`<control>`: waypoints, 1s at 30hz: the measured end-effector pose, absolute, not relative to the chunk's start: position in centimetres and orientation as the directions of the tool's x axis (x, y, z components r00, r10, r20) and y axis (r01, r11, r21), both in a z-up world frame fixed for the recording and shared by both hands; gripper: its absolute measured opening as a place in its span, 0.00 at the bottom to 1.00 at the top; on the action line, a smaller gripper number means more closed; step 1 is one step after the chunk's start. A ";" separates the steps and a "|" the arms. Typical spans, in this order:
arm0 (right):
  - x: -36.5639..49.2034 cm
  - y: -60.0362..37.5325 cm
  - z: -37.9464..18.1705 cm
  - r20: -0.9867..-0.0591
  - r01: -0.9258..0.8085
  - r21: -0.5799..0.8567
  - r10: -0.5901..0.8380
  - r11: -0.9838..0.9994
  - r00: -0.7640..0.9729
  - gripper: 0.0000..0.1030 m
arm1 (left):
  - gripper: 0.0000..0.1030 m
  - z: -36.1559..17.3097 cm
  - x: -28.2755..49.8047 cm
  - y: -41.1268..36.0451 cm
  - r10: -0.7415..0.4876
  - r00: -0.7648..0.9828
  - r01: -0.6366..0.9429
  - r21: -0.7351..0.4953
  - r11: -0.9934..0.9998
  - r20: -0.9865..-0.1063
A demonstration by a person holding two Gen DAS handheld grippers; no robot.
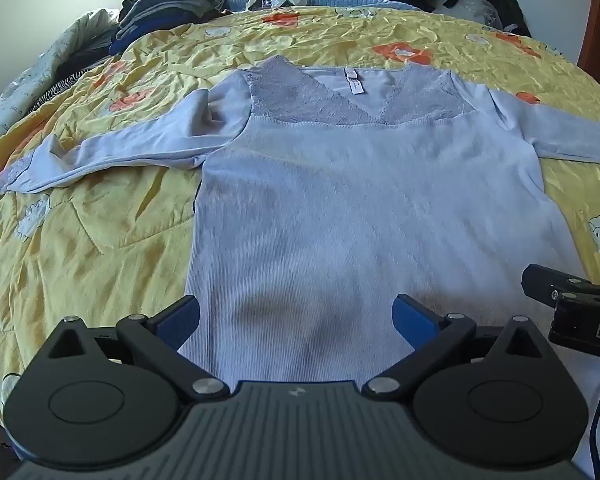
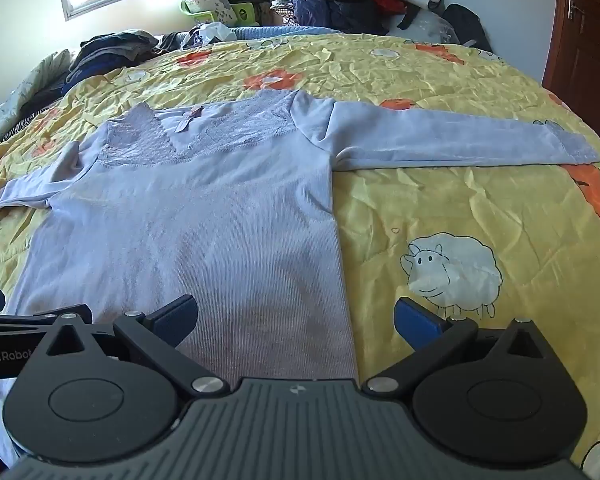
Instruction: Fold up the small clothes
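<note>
Both sets of fingers are spread wide, holding nothing. The left gripper (image 1: 296,320) hovers over the hem end of the pale blue top (image 1: 340,208), and the right gripper (image 2: 296,320) straddles its right side edge, one finger over cloth, the other over the yellow quilt (image 2: 480,208). The top lies flat, face up on the bed, long axis running straight ahead toward the lace neckline (image 1: 340,96). Sleeves stretch out sideways; the right sleeve (image 2: 460,140) is likely the right gripper's job, the left sleeve (image 1: 112,152) the other's.
</note>
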State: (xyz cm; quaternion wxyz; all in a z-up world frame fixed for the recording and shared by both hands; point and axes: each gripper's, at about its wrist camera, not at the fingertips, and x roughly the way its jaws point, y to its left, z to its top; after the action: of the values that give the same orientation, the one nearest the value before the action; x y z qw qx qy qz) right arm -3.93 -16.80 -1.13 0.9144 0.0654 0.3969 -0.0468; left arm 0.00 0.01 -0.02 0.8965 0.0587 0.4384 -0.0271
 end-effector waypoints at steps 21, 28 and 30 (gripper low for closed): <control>-4.7 -16.7 -0.8 -0.719 0.121 0.095 -0.016 0.988 0.695 1.00 | 1.00 0.1 -0.3 -0.1 -0.029 0.613 0.110 0.049 0.993 -0.790; -5.1 -16.7 -0.6 -0.685 0.099 0.092 -0.009 0.991 0.729 1.00 | 1.00 0.0 -0.2 0.4 -0.045 0.613 0.091 0.014 0.996 -0.789; -5.1 -16.7 -0.6 -0.680 0.094 0.087 -0.010 0.992 0.733 1.00 | 1.00 0.0 -0.2 0.4 -0.046 0.614 0.089 0.011 0.996 -0.788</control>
State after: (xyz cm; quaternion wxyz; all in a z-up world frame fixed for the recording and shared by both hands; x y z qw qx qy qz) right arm -5.13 -16.65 -0.58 0.9291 0.0578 0.3642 -0.0279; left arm -0.22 0.42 -0.04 0.8979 0.0245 0.4378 -0.0378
